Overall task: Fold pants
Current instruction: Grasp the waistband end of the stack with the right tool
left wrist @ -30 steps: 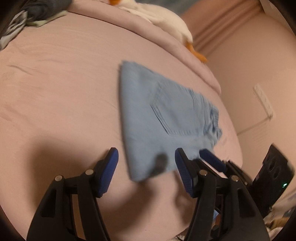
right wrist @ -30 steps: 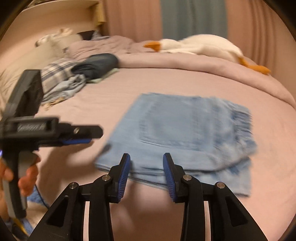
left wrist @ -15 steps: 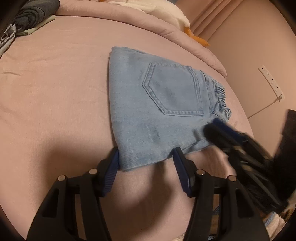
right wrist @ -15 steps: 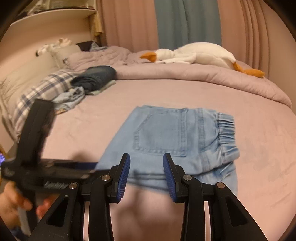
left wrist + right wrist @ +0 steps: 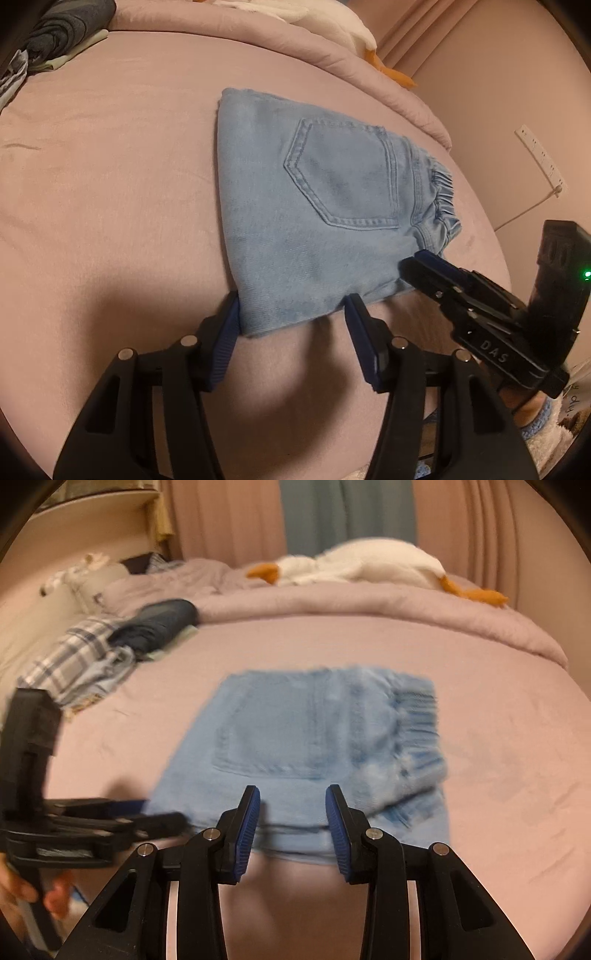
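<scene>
The light blue denim pants (image 5: 314,221) lie folded into a compact, roughly square stack on the pink bed sheet (image 5: 110,184), near the bed's front edge. A stitched back pocket (image 5: 343,173) faces up, and the gathered elastic waistband (image 5: 441,206) sits at the right end of the stack. In the right wrist view the pants (image 5: 306,746) look blurred, with several layers showing along the near edge.

The left gripper (image 5: 291,314) is at the near left corner of the stack, its black arms and blue-padded jaws spread wide on either side of that corner; the left pad touches the cloth's edge and nothing is pinched. The right gripper (image 5: 292,805) hovers at the middle of the near edge, its jaws also spread apart, with the fabric showing between them. From the left wrist view the right gripper (image 5: 424,266) reaches in from the right, its tip at the stack's near right corner just below the waistband.

Farther back on the bed are a rolled dark blue garment (image 5: 159,624), a plaid blue-and-white cloth (image 5: 77,661), a bunched pink duvet (image 5: 369,609) and a white plush goose with an orange beak and feet (image 5: 362,565). Pink and teal curtains (image 5: 347,517) hang behind.
</scene>
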Available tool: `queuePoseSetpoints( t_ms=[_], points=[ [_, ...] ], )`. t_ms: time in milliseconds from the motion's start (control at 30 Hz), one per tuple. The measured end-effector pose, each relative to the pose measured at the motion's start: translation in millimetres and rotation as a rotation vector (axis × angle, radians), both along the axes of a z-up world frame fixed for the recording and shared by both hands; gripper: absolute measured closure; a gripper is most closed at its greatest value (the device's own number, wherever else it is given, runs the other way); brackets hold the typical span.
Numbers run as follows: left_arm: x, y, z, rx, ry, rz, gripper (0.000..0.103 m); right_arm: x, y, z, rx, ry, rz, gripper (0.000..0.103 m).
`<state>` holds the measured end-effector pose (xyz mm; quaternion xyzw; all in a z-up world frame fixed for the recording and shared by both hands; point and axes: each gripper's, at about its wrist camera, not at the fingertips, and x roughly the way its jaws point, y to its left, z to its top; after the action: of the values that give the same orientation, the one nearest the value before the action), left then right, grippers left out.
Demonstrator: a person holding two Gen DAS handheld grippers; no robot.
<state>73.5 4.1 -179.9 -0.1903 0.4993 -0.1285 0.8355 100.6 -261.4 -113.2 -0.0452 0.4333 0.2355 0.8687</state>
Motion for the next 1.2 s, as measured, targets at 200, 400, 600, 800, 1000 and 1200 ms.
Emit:
queuePoseSetpoints(
  t_ms=[200,400,600,800,1000,1200],
  points=[
    [-2.7,1.8,2.3,-0.001,0.004,-0.006,0.048,3.5,-8.4,-13.2,0.056,0.066,0.001,0.066],
    [-16.2,23.5,8.8,0.007,-0.015,0.085,0.047,5.2,-39.9,4.4,0.219,0.105,-0.055,0.061],
    [-12.9,35.5,12.6,-0.002,-0.02,0.148,0.043,10.2,-73.6,6.3,0.324,0.133,-0.136,0.048],
    [-8.1,36.2,7.2,-0.001,-0.013,0.151,0.04,20.7,-107.2,-1.1,0.36,0.171,-0.247,0.037],
    [-0.7,37.2,5.7,-0.003,-0.018,0.154,0.037,32.8,-124.1,-16.6,0.425,0.262,-0.303,0.036],
    [5.7,37.5,5.0,-0.009,-0.02,0.149,0.037,37.3,-116.3,-23.9,0.414,0.292,-0.295,0.035]
  ],
)
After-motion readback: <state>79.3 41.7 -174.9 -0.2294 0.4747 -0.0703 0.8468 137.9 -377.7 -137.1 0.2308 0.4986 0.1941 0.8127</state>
